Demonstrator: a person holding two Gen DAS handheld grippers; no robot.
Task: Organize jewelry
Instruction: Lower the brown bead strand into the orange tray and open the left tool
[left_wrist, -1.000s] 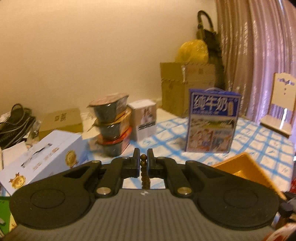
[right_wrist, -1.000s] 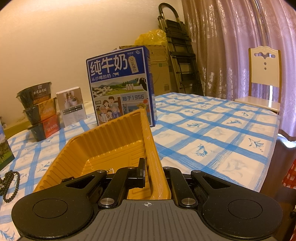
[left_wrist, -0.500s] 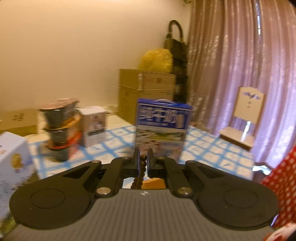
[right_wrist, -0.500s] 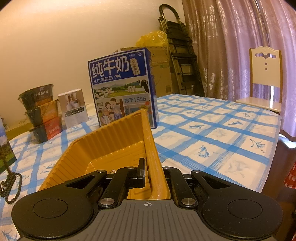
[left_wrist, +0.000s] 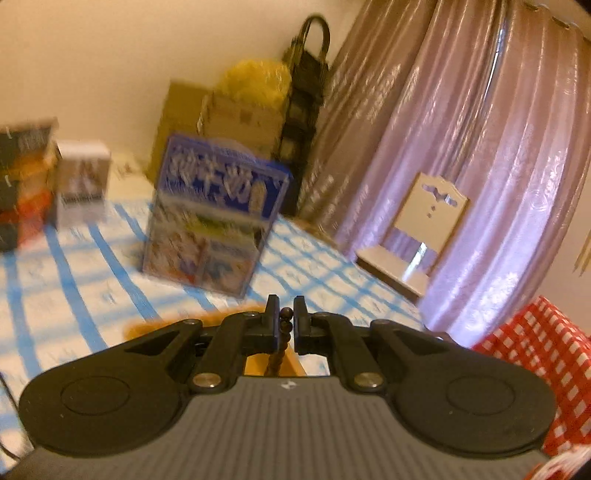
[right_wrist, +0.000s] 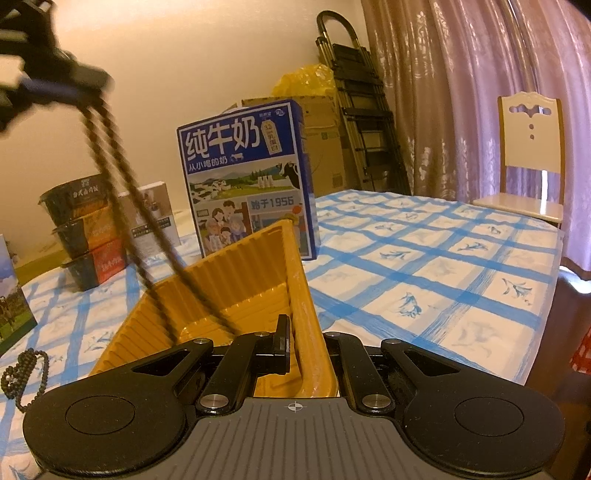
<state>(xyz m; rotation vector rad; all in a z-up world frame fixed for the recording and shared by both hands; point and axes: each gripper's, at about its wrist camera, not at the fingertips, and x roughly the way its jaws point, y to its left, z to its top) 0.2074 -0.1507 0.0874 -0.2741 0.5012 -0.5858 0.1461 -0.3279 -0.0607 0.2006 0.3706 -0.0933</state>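
Left claw (left_wrist: 284, 320) clenched on dark bead necklace (right_wrist: 147, 221), strands dangled into orange tray (right_wrist: 229, 295). Right claw (right_wrist: 306, 341) clamped on tray's side wall, on checkered bench (right_wrist: 424, 266). Second bead strand (right_wrist: 22, 373) lay beside tray.

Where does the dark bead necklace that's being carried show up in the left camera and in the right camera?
Left wrist view: the bead necklace sits bottom centre, pinched between the left gripper's fingers, dropping out of sight below.
Right wrist view: it hangs blurred at upper left, its lower end inside the orange tray.
Shared landmark: the blue milk carton.
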